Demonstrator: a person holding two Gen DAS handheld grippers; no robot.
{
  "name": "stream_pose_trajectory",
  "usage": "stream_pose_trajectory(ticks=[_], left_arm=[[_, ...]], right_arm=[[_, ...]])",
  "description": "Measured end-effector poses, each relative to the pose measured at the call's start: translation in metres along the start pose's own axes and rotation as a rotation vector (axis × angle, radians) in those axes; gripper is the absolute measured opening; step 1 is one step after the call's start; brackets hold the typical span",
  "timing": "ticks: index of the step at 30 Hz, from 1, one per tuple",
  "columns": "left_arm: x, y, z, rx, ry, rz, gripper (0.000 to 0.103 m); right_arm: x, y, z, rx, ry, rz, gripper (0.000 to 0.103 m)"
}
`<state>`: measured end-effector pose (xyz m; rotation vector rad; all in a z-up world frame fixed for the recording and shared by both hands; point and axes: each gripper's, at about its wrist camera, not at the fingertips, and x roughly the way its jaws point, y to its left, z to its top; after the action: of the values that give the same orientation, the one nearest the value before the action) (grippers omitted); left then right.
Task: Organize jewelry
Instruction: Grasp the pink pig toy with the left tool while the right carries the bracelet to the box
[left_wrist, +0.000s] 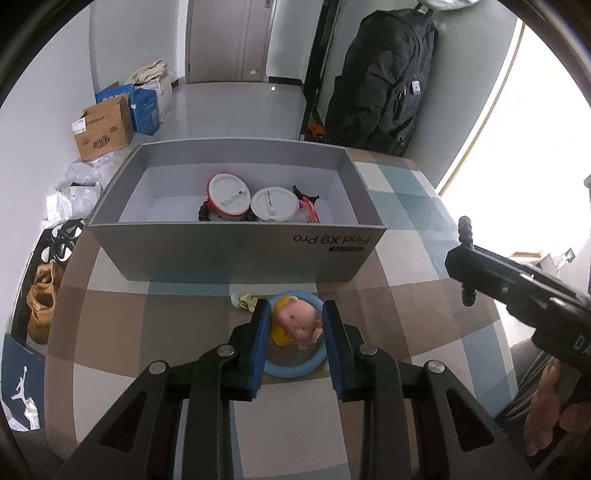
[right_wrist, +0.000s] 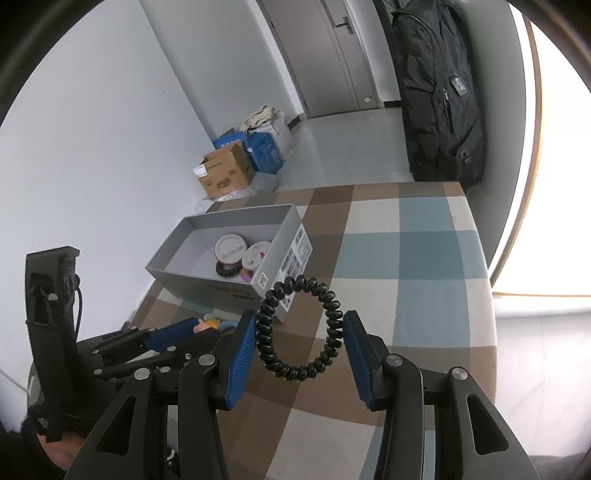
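Note:
My left gripper (left_wrist: 295, 314) is shut on a small doll (left_wrist: 295, 323) with a pink head and a yellow top. The doll sits on a light blue ring (left_wrist: 295, 369) that lies on the checked tablecloth, just in front of the grey box (left_wrist: 236, 254). My right gripper (right_wrist: 299, 328) is shut on a black spiral bracelet (right_wrist: 264, 325) and holds it above the table, to the right of the box (right_wrist: 207, 284). Inside the box lie two round white-lidded tins (left_wrist: 229, 197), a dark bead bracelet (left_wrist: 203, 214) and some pink items. The right gripper (left_wrist: 463, 266) also shows at the right edge of the left wrist view.
A small pale flower piece (left_wrist: 245, 300) lies left of the doll. The checked table (right_wrist: 406, 258) ends at a bright window on the right. Cardboard boxes (left_wrist: 105, 127), bags and shoes (left_wrist: 42, 302) stand on the floor to the left; a black coat (left_wrist: 388, 81) hangs behind.

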<state>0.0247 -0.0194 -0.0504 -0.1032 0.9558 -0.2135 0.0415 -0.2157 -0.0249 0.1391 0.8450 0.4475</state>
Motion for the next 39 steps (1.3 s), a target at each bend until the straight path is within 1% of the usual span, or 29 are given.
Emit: stream_pose_trajectory(ticks=[6,12,16,20,24,27,33,37,39], left_arm=[[-0.008,0.002,0.005,-0.023,-0.03,-0.019,0.023],[-0.018,0.005,0.016,-0.049,-0.083,-0.049,0.023],[-0.023,0.01,0.02,-0.074,-0.111,-0.054,0.023],[-0.03,0.017,0.025,-0.092,-0.141,-0.065,0.023],[-0.034,0.022,0.031,-0.108,-0.16,-0.066,0.023],[-0.035,0.028,0.038,-0.122,-0.168,-0.07,0.023],[-0.036,0.035,0.054,-0.144,-0.179,-0.081,0.023],[-0.036,0.037,0.065,-0.144,-0.181,-0.084,0.023],[-0.036,0.036,0.07,-0.127,-0.198,-0.1,0.023]], right_arm=[[0.0,0.0,0.0,0.003,-0.005,-0.006,0.046],[0.001,0.004,0.002,-0.005,-0.017,-0.015,0.046],[0.005,0.007,0.005,-0.002,-0.019,-0.01,0.046],[0.007,0.016,0.007,-0.044,-0.023,-0.02,0.046],[0.011,0.022,0.011,-0.059,-0.023,-0.005,0.046],[0.009,0.022,0.019,-0.055,-0.033,0.011,0.046],[0.001,0.029,0.049,-0.069,-0.076,0.043,0.046],[0.007,0.038,0.067,-0.094,-0.065,0.066,0.046],[0.015,0.045,0.074,-0.133,-0.052,0.073,0.046]])
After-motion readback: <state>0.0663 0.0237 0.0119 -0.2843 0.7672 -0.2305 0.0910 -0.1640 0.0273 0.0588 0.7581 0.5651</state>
